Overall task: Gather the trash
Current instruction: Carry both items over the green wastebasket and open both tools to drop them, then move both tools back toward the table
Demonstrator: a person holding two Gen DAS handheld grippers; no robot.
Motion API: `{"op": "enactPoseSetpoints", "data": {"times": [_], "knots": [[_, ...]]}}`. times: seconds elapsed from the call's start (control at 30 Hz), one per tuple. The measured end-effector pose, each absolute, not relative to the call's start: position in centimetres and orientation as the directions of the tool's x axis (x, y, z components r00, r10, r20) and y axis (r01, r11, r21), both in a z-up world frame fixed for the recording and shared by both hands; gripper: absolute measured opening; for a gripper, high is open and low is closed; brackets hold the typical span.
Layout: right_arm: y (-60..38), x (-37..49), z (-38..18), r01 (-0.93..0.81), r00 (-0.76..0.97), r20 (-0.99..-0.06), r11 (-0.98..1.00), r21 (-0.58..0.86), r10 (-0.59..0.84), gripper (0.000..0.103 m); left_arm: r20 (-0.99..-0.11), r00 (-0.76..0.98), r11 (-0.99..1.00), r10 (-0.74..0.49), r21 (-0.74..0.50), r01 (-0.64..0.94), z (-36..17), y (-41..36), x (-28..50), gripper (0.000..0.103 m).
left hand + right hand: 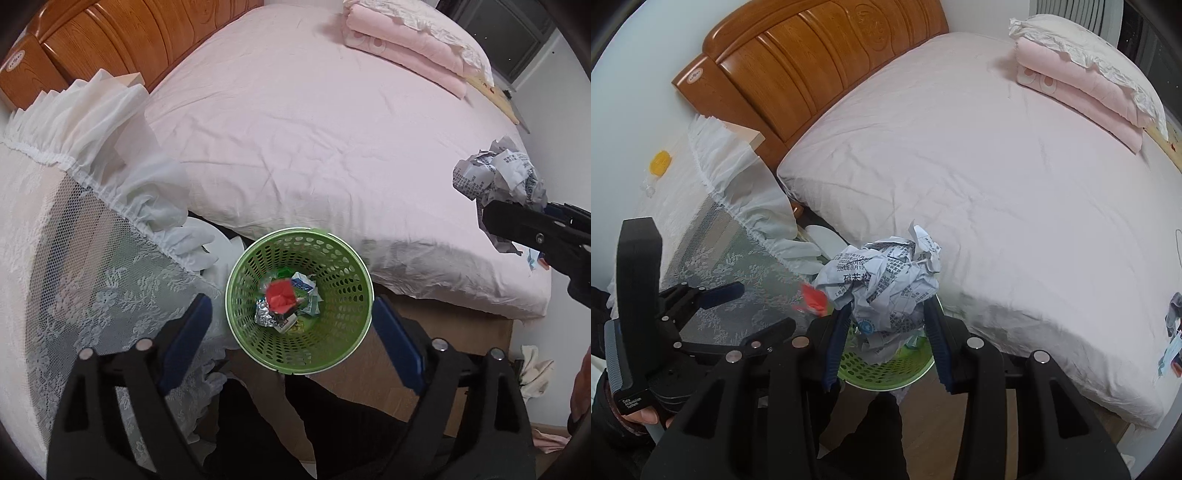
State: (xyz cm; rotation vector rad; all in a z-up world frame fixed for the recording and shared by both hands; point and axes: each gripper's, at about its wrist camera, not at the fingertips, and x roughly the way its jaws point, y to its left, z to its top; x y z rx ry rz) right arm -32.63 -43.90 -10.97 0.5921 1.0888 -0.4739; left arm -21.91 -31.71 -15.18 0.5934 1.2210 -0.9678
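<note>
Gripping the crumpled printed paper (886, 280) between its pads, my right gripper (886, 325) is pointing steeply down over the green basket (236, 295); the wad is looking light, soft and springy, best pinched across its dense middle. Beside it my left gripper (291, 325) is hanging wide open and empty above the basket, a red scrap (281, 298) blurring over the wrappers inside. Farther off, the pink bed (314, 129) is lying beyond.

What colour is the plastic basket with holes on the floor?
Green: the round perforated plastic basket shows best in the left wrist view.
</note>
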Motion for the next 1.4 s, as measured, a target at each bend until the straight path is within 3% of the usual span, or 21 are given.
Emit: {"op": "enactPoseSetpoints", "data": {"times": [0.23, 0.53, 0.8, 0.83, 0.97, 1.4], "knots": [[-44.6, -32.7, -11.4, 0.633, 0.385, -0.921, 0.745, 0.209, -0.069, 0.044, -0.944, 0.145, 0.536, -0.296, -0.039, 0.843, -13.4, -30.2, -21.1, 0.095], [-43.0, -31.4, -13.0, 0.599, 0.357, -0.934, 0.772, 0.213, -0.019, 0.044, -0.902, 0.292, 0.622, -0.319, 0.033, 0.782, -9.1, -25.9, -19.3, 0.095], [-39.9, -29.6, -15.6, 0.542, 0.309, -0.950, 0.813, 0.214, 0.044, 0.044, -0.866, 0.363, 0.740, -0.345, -0.013, 0.672, -5.5, -20.5, -16.3, 0.095], [-39.6, -29.3, -15.9, 0.538, 0.301, -0.952, 0.816, 0.214, 0.052, 0.047, -0.864, 0.371, 0.752, -0.342, -0.015, 0.659, -5.2, -20.1, -15.8, 0.095], [-38.5, -28.1, -17.1, 0.535, 0.269, -0.961, 0.821, 0.199, 0.058, 0.086, -0.857, 0.403, 0.787, -0.321, -0.005, 0.617, -4.5, -18.9, -14.7, 0.095], [-37.7, -22.7, -13.7, 0.506, 0.383, -0.923, 0.824, 0.255, 0.050, 0.093, -0.838, 0.463, 0.841, -0.288, 0.010, 0.541, -2.9, -15.0, -10.9, 0.095]]}}
